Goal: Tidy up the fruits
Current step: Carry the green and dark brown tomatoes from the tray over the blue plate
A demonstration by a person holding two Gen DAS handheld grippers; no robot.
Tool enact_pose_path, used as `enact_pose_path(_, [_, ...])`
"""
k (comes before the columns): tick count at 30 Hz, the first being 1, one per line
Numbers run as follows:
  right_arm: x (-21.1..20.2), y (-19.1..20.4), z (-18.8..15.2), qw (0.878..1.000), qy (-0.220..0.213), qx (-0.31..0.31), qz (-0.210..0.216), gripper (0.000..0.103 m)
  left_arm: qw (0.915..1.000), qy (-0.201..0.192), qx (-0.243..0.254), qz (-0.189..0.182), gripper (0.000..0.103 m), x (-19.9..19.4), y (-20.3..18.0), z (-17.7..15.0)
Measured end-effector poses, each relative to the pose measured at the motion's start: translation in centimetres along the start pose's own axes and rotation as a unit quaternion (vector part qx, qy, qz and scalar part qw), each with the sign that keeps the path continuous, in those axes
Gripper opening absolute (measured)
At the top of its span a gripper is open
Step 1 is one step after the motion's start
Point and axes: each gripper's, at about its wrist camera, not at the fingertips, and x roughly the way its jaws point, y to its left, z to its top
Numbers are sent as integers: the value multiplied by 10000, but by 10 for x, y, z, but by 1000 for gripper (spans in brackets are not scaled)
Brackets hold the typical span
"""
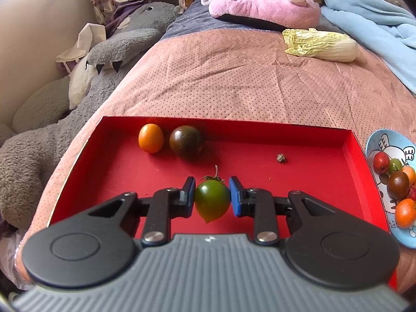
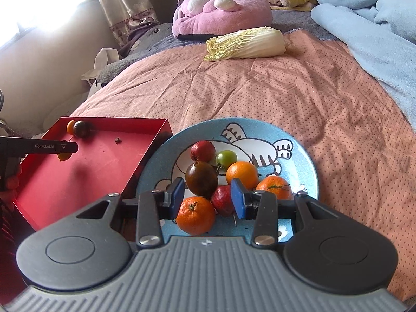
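Note:
My left gripper (image 1: 212, 195) is shut on a green tomato (image 1: 212, 201) with a stem and holds it over the red tray (image 1: 299, 182). An orange fruit (image 1: 150, 138) and a dark tomato (image 1: 186, 141) lie at the tray's far side. My right gripper (image 2: 206, 197) is open above the blue cartoon plate (image 2: 299, 161), which holds several fruits: a dark tomato (image 2: 201, 179), oranges (image 2: 195, 215), red fruits (image 2: 202, 150) and a small green tomato (image 2: 226, 157). The left gripper shows at the left edge of the right wrist view (image 2: 61, 147).
The tray and plate lie side by side on a pink dotted bedspread (image 1: 234, 78). A napa cabbage (image 1: 321, 44) lies further back. Plush toys (image 1: 260, 0) and a blue blanket (image 1: 377, 26) are at the back and right. A small crumb (image 1: 281, 158) lies in the tray.

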Motion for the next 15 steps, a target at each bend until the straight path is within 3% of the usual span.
enact_pose_path(7, [1,12,-15,9997,124,-135,180,46,9992,-243,165,-284,31,-12,-7,1])
enact_pose_path(15, [-1,1,-16,9997,76,-45,207,47,9944,-515,637,-668,31,-28,-40,0])
